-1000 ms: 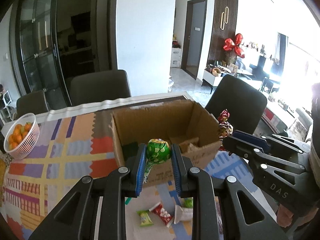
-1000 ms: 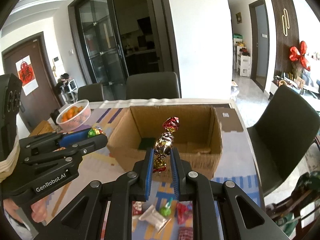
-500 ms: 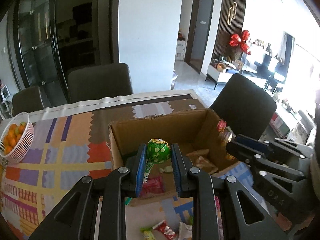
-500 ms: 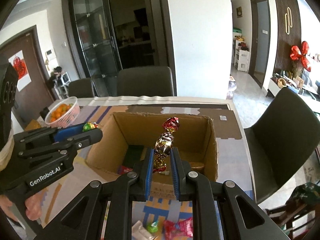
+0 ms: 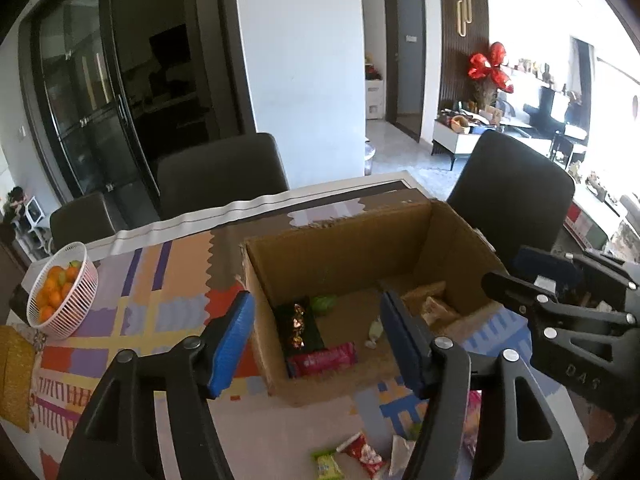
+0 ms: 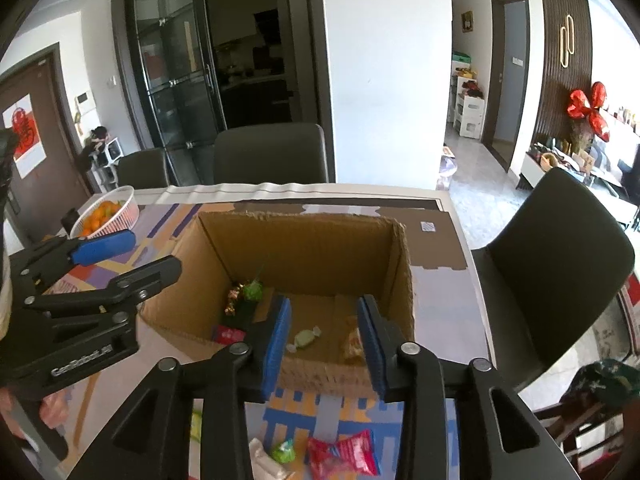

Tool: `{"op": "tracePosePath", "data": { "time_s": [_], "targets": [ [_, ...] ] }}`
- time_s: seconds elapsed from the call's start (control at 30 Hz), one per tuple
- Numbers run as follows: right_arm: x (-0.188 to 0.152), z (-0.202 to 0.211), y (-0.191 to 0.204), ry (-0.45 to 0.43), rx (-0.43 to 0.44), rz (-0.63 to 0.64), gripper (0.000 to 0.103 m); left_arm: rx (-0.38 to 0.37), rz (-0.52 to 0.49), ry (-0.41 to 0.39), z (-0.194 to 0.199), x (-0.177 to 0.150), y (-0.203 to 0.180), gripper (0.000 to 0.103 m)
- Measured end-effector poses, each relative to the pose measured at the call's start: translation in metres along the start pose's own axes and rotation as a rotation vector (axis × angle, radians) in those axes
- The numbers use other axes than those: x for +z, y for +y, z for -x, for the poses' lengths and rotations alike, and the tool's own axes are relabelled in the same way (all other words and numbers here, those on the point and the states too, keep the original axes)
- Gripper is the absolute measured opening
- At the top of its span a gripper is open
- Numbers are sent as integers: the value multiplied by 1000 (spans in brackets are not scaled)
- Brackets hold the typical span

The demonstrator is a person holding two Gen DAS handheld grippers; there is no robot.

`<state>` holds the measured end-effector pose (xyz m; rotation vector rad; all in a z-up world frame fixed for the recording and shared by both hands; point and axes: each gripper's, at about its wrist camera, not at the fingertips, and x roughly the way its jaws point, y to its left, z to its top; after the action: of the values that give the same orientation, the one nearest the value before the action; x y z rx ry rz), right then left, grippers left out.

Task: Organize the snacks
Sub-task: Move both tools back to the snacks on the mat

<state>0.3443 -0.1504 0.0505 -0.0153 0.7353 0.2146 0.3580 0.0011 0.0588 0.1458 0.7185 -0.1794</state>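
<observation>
An open cardboard box (image 5: pixel 344 244) (image 6: pixel 304 248) sits on the patterned table. Inside lie a green foil sweet (image 5: pixel 324 303) (image 6: pixel 253 291), a gold-red foil candy (image 5: pixel 297 325) (image 6: pixel 233 300), a red wrapped bar (image 5: pixel 322 358), a pale green candy (image 6: pixel 305 337) and a tan packet (image 5: pixel 430 304). My left gripper (image 5: pixel 318 344) is open and empty over the box's near wall. My right gripper (image 6: pixel 325 340) is open and empty over the box's near right part. Each gripper shows at the side of the other's view.
Loose snacks lie on the table in front of the box: a red packet (image 6: pixel 346 454), a green sweet (image 6: pixel 283 451), a green packet (image 5: pixel 327 465). A white basket of oranges (image 5: pixel 60 292) stands at the far left. Dark chairs (image 5: pixel 222 176) surround the table.
Both grippers opened and let go of their sweets; the green foil sweet and the gold-red candy now lie in the box. Both grippers moved closer over the box.
</observation>
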Motion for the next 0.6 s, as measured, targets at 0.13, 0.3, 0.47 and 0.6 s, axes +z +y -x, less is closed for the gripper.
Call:
{"op": "tracePosePath", "data": {
  "time_s": [0.13, 0.3, 0.47, 0.6],
  "targets": [
    [-15, 18, -1, -32, -20, 1, 52, -34, -8, -10, 16, -16, -8, 66],
    [-36, 40, -1, -50, -28, 0, 59, -73, -42, -13, 33, -39, -21, 69],
    [-57, 54, -4, -32, 9, -34, 60, -82, -96, -29, 51, -59, -35, 72],
    [-71, 63, -4, -23, 12, -36, 61, -101, -119, -31, 60, -72, -44, 73]
  ]
}}
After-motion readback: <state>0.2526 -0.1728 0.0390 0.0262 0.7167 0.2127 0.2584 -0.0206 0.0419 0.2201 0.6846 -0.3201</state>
